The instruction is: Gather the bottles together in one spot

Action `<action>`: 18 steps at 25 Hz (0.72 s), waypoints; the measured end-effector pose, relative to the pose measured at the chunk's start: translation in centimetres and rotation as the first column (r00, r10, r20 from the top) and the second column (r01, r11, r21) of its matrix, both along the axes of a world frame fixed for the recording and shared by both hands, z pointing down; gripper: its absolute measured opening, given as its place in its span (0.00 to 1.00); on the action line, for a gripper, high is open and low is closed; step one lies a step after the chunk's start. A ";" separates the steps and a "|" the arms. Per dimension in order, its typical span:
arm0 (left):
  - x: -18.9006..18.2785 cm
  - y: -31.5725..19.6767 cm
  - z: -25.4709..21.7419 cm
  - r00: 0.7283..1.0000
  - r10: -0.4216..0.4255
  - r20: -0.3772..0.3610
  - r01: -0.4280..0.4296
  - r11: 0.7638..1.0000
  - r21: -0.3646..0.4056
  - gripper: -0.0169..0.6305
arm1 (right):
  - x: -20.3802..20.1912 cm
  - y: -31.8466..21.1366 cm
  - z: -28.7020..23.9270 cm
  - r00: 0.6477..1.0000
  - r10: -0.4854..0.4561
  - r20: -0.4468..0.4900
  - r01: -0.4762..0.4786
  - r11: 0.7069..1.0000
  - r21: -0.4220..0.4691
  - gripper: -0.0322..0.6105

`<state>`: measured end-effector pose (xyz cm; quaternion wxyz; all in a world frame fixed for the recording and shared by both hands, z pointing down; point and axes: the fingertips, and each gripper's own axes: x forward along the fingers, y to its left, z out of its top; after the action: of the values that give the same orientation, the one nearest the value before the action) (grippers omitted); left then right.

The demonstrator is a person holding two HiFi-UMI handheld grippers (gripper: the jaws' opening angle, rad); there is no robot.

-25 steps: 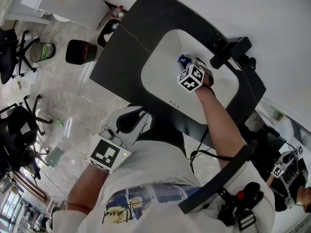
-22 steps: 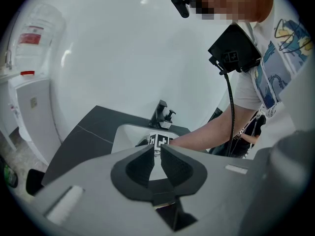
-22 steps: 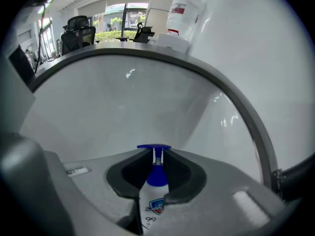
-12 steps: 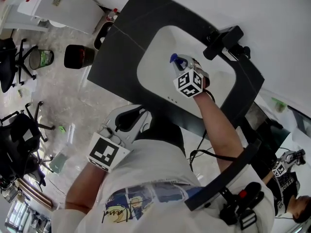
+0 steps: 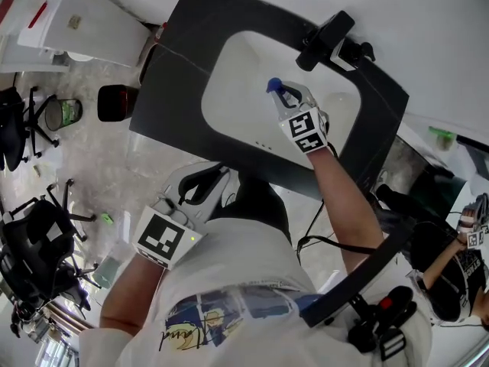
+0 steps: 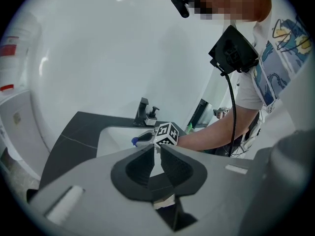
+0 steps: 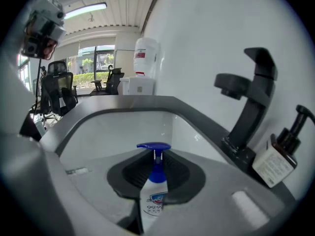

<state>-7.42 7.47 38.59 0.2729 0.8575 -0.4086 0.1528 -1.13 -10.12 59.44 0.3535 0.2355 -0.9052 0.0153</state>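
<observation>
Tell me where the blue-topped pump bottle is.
The pump bottle sits clamped in the right tongs over the white sink, near the black tap, upper middle in head view.

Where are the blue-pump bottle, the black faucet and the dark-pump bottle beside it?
blue-pump bottle [image 7: 153, 203]: right gripper view, white body.
black faucet [image 7: 251, 112]: right gripper view, upright column.
dark-pump bottle [image 7: 274, 165]: right gripper view, pale label.

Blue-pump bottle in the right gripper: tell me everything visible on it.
The bottle looks like white plastic, with a blue neck and a flat blue pump head. The blue print on its front is too small to read. It lies along the right gripper, pump end past the fingertips, with the dark pads pressing its neck and shoulder from both sides. It sits over the white sink basin. Its base is hidden.
</observation>
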 end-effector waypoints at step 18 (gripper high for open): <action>6.8 -0.7 -1.3 0.954 0.299 0.012 -0.299 0.951 0.076 0.09 | 10.3 0.2 -12.6 0.950 0.236 0.204 -0.265 0.955 0.131 0.13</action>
<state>-0.60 6.72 37.31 0.2133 0.9192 -0.2799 0.1765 9.19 -9.92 46.81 0.2430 0.3734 -0.8952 0.0108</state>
